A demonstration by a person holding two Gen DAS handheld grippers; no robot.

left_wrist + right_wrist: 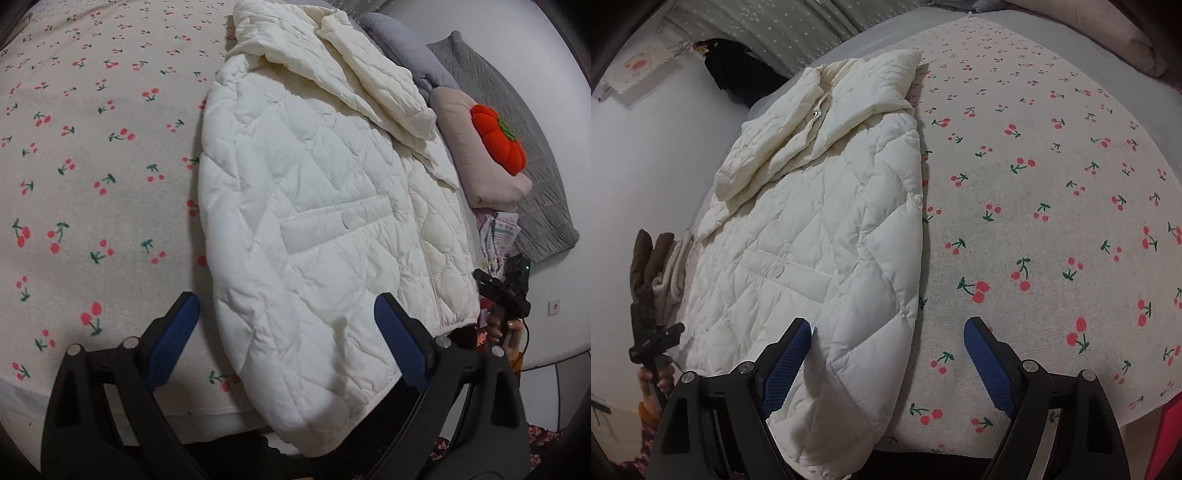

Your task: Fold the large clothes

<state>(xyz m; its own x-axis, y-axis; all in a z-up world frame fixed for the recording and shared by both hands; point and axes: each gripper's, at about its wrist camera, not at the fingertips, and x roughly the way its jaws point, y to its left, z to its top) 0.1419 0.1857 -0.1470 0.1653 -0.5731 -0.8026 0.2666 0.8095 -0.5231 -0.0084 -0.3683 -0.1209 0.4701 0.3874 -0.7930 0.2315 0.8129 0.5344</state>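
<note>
Both grippers gape wide, holding nothing. The left gripper (286,341) hovers over the white jacket (317,206) on the bed (92,147); the right gripper's (886,363) left finger seems to touch its sleeve.

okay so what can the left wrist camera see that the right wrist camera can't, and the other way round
Only the left wrist view shows the orange pumpkin cushion on a pink pillow, plus a grey quilted pillow.

Only the right wrist view shows the jacket's metal snap near the collar and rolled clothes at the bed's edge.

Both show the white quilted jacket on the cherry-print sheet, and each view's own gripper, left gripper and right gripper, open.
</note>
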